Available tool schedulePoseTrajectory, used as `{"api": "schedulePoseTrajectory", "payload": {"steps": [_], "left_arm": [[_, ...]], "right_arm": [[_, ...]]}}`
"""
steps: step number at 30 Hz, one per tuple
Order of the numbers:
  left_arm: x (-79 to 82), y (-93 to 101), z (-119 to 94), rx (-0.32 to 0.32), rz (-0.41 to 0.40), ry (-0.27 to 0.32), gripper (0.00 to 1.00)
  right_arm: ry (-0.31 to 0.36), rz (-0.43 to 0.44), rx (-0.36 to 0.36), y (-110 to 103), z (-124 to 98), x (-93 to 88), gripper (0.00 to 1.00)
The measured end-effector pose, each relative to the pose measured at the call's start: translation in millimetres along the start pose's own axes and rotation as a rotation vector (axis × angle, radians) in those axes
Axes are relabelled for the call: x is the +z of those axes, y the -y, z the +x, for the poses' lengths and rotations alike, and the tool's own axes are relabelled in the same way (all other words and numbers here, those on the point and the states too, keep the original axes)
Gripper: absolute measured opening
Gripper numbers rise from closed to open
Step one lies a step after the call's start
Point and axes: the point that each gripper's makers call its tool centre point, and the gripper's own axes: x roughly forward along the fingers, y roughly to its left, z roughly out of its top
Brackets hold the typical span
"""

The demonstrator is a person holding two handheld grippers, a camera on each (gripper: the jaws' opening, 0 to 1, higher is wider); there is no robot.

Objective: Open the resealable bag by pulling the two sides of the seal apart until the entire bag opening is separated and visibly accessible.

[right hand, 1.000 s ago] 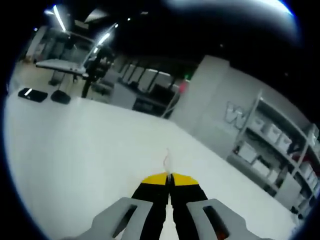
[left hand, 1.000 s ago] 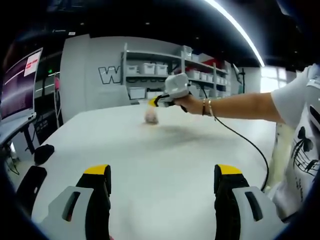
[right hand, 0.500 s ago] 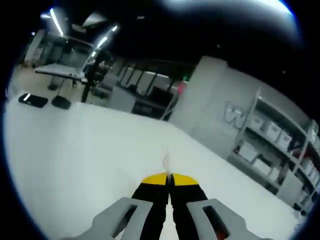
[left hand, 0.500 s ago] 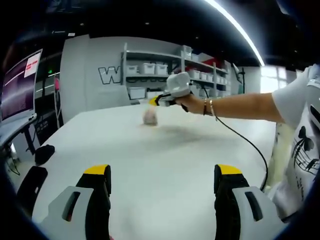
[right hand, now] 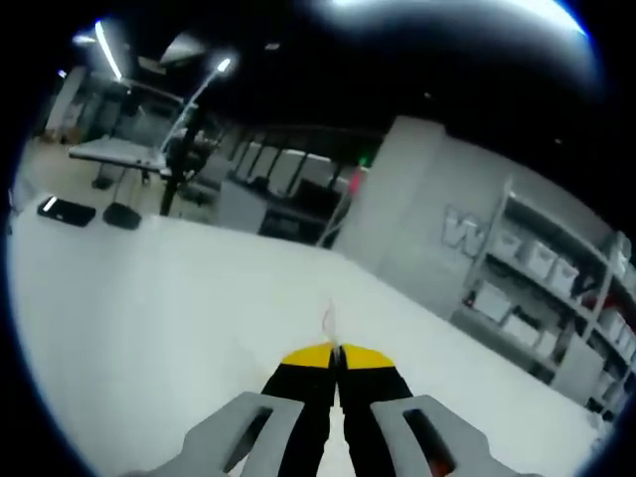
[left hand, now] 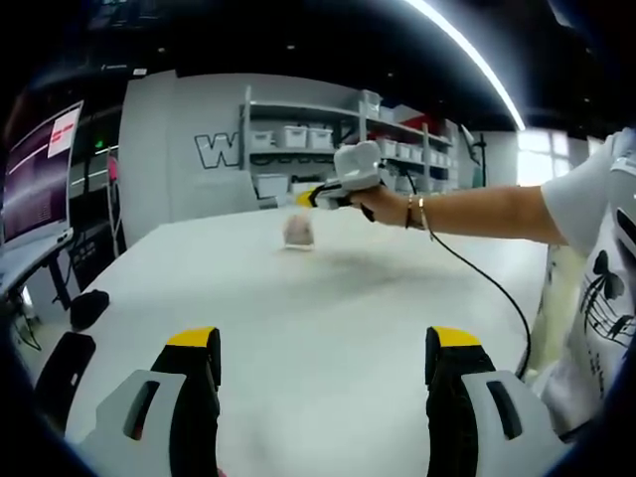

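One resealable bag (left hand: 297, 230) hangs at upper centre, pinched by the right gripper (left hand: 310, 198); the left gripper (left hand: 325, 350) gapes wide over the white table (left hand: 328, 288).

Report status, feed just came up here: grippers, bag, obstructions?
Right gripper shut on resealable bag, holding it above the white table. Left gripper open, empty, apart from the bag. Nothing between them.

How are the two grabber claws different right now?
The left gripper has its jaws wide apart with nothing between them, while the right gripper has its jaws pressed together on the bag. The left gripper sits low over the white table; the right gripper is held up, with the bag dangling under it. Both have yellow tips.
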Motion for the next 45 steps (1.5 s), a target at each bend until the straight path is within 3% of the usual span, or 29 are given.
{"api": "schedulePoseTrajectory", "payload": {"steps": [25,45], "left_arm": [[4.4,12.2,5.2,-0.011,0.012,-0.002,0.84],[3.7,15.7,1.5,-0.017,0.022,-0.005,0.84]], "right_arm": [[0.021,0.080,-0.020,17.8,-30.2,-14.5,0.00],[0.090,0.190,-0.010,13.1,-63.7,-5.8,0.00]]}}
